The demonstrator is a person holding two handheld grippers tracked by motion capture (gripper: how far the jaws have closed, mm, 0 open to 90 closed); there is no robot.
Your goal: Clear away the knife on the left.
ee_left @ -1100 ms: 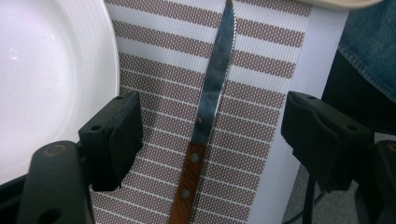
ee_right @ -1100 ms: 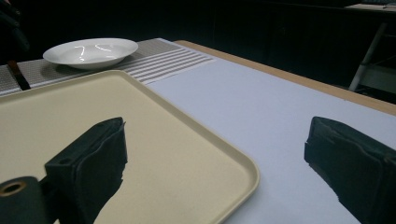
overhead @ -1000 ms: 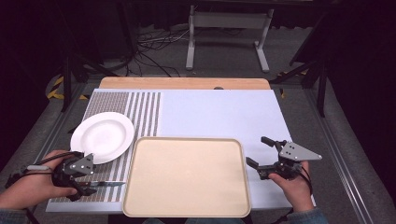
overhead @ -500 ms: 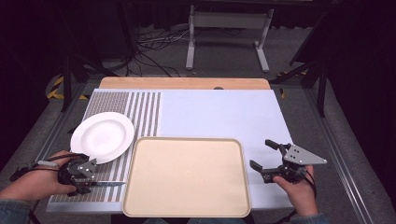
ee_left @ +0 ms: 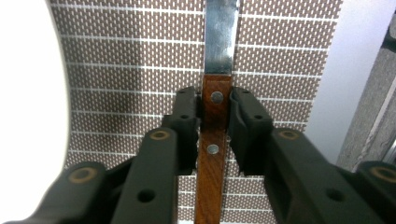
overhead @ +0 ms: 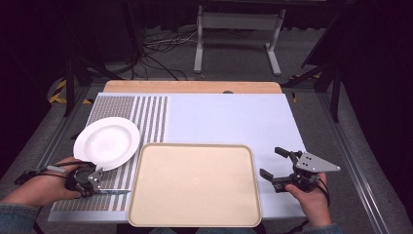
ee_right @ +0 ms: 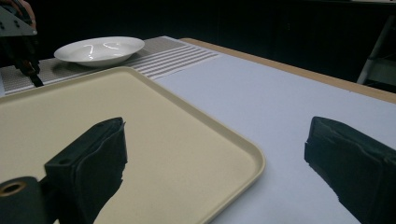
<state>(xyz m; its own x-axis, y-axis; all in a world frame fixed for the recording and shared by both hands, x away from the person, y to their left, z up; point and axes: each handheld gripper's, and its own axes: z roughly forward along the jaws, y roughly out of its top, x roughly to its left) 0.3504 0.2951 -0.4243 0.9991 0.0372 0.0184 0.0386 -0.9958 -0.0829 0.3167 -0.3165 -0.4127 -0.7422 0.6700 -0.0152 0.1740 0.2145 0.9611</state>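
Note:
A knife with a brown wooden handle [ee_left: 215,144] and a steel blade [ee_left: 222,37] lies on the striped placemat [ee_left: 130,60], near the table's front left edge. My left gripper [ee_left: 216,109] points down over it. Its jaws have just been closing and now press on both sides of the handle. From above, the blade [overhead: 116,192] sticks out to the right of the left gripper [overhead: 91,181]. My right gripper [overhead: 270,161] stands open at the front right, beside the tray, with nothing between its fingers [ee_right: 93,154].
A beige tray [overhead: 195,147] lies at the front centre, its right rim [ee_right: 252,161] between the right jaws. A white plate [overhead: 107,142] rests on the placemat [overhead: 146,117] just behind the left hand. The pale blue mat [overhead: 229,117] lies beyond.
The left gripper's jaws have closed in on the knife handle while the hand shifted slightly. The right gripper has stayed put and open.

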